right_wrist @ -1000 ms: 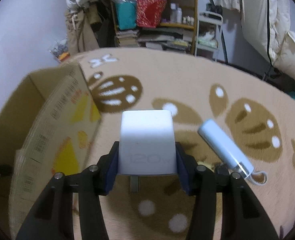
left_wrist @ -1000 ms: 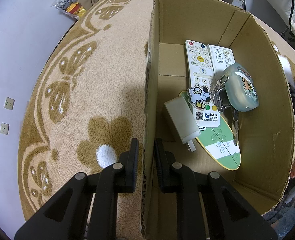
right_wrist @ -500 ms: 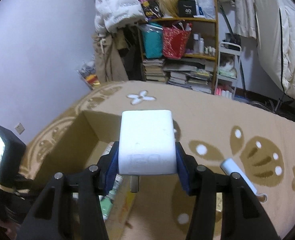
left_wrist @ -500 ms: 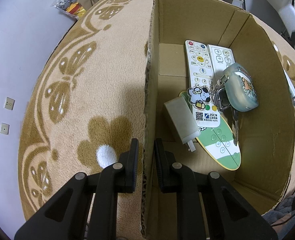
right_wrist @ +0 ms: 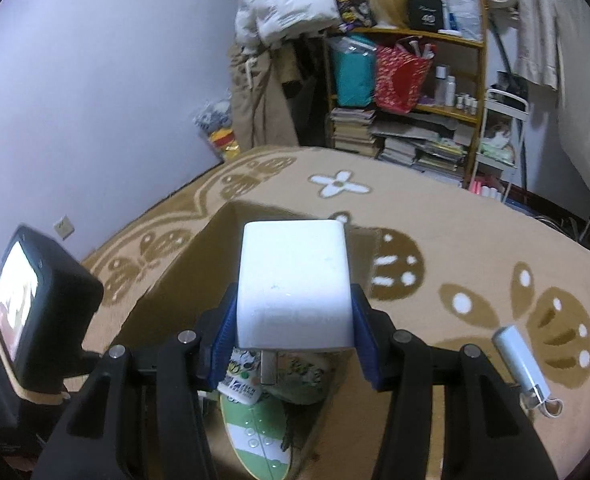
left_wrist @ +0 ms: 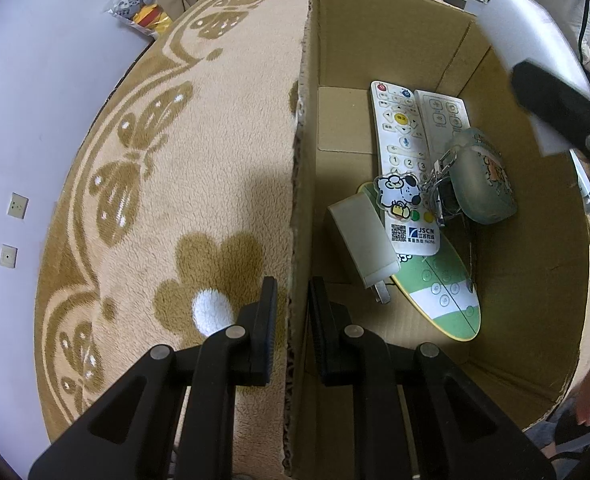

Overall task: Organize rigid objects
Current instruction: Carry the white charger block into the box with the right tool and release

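My right gripper (right_wrist: 293,340) is shut on a white charger block (right_wrist: 293,288), its prongs pointing down, held above the open cardboard box (right_wrist: 175,280). In the left wrist view that block (left_wrist: 531,64) shows blurred over the box's far right corner. My left gripper (left_wrist: 291,312) is shut on the box's left wall (left_wrist: 301,160). Inside lie a white remote (left_wrist: 403,160), a second flat remote (left_wrist: 447,112), a green oval remote (left_wrist: 443,296), a white plug adapter (left_wrist: 363,240), a dog charm with keys (left_wrist: 399,192) and a grey-green case (left_wrist: 483,180).
The box stands on a beige rug with brown flower and butterfly patterns (left_wrist: 155,160). A pale blue cylinder with a cord (right_wrist: 521,364) lies on the rug right of the box. A cluttered shelf (right_wrist: 407,92) and book stacks stand at the back. The left gripper's camera body (right_wrist: 35,312) shows at left.
My right gripper carried the white charger block from the rug beside the box up and over the box opening. My left gripper stayed clamped on the box wall.
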### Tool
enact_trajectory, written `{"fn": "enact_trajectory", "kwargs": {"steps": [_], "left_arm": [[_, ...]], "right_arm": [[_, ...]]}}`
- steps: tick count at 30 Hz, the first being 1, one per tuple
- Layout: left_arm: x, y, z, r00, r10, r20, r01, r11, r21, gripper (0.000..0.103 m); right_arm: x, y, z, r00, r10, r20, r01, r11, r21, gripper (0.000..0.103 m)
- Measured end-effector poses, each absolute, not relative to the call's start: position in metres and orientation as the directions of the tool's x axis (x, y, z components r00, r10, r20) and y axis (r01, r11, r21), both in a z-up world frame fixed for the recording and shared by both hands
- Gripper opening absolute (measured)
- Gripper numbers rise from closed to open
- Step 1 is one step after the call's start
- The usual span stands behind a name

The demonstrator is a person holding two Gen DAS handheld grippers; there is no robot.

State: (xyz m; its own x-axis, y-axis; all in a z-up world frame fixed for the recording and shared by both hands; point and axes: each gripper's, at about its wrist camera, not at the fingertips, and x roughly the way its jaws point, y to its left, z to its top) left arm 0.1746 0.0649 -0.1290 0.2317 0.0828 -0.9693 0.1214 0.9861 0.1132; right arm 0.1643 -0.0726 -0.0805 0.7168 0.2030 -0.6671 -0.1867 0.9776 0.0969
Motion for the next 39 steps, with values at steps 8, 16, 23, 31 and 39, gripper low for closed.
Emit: {"fn": "enact_trajectory", "kwargs": {"steps": [8,16,23,31,39], "left_arm": [[0.175,0.066,-0.129,0.229,0.076,-0.97,0.119,0.987,0.105,0.016],[0.175,0.066,-0.13,0.228,0.076,-0.971,0.121,0.987,0.106,0.016],[0.175,0.066,-0.13,0.228,0.076,-0.971,0.122,0.987,0.105,0.016],[0.175,0.068,-0.131,0.224,0.069,-0.972,0.12,0.988,0.098,0.016],[0.174,0.067,-0.13,0.23,0.074,-0.97,0.12,0.987,0.104,0.016]], "right_arm": [[0.163,-0.057,-0.094,0.682,0.209,-0.701,-0.22,0.973,0.077,0.056],[0.173,-0.054,-0.105,0.611,0.209,-0.764,-0.223,0.971,0.087,0.056],[0.177,-0.052,-0.109,0.589,0.217,-0.779,-0.232,0.968,0.094,0.056],[0.178,-0.048,-0.11,0.596,0.19,-0.78,-0.224,0.972,0.066,0.056],[0.173,-0.056,-0.102,0.606,0.215,-0.766,-0.202,0.973,0.114,0.065]]}}
